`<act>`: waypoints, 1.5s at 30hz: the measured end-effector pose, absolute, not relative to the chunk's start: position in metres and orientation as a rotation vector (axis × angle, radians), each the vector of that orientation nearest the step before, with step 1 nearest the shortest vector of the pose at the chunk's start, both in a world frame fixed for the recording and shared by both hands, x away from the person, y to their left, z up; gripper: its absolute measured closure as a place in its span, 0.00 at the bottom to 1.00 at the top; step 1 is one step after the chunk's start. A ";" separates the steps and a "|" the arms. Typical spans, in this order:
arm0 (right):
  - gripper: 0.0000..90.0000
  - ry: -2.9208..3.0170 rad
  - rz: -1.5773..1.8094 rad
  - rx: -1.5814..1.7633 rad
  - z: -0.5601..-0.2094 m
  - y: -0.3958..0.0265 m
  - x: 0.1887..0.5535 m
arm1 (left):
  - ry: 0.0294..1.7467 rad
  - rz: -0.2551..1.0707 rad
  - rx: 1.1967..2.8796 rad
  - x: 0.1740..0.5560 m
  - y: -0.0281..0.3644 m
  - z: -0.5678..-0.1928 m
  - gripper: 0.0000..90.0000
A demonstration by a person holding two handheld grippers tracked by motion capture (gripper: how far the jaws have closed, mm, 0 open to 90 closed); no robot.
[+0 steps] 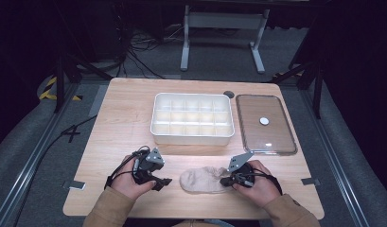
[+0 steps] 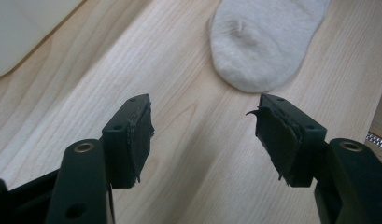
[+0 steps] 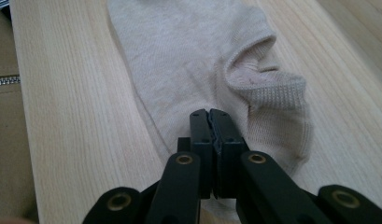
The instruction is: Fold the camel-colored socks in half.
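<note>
A beige ankle sock (image 1: 200, 179) lies flat on the wooden table (image 1: 125, 123) near its front edge, between my two hands. My right gripper (image 1: 224, 180) is at the sock's right, cuff end. In the right gripper view the sock (image 3: 188, 51) stretches away from my right gripper (image 3: 209, 114), whose jaws are pressed together on a raised fold of fabric by the heel. My left gripper (image 1: 162, 182) hovers just left of the toe. In the left gripper view its jaws (image 2: 205, 135) stand wide open over bare wood, the sock's toe (image 2: 265, 42) a little beyond them.
A white compartment tray (image 1: 191, 137) stands at the table's middle, behind the sock. To its right lies a clear lid (image 1: 250, 118) with a white knob (image 1: 264, 121). A person's tan sleeves come in at the bottom edge. Bare wood lies to the left.
</note>
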State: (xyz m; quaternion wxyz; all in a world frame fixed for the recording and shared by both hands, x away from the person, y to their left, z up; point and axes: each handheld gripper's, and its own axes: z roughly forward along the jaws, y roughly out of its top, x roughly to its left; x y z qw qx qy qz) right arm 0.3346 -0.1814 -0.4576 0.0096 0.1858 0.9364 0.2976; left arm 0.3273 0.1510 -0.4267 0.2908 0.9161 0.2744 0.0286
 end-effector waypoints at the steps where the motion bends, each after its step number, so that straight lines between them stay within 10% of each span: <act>1: 0.99 2.918 0.924 0.582 -0.458 -0.180 0.334 | 0.727 0.076 2.442 0.327 0.150 -0.427 0.41; 38: 0.99 2.901 1.024 0.579 -0.463 -0.174 0.333 | 0.598 0.076 2.465 0.330 0.099 -0.462 0.55; 45: 0.99 2.890 1.028 0.582 -0.463 -0.174 0.332 | 0.593 0.019 2.443 0.329 0.096 -0.463 0.81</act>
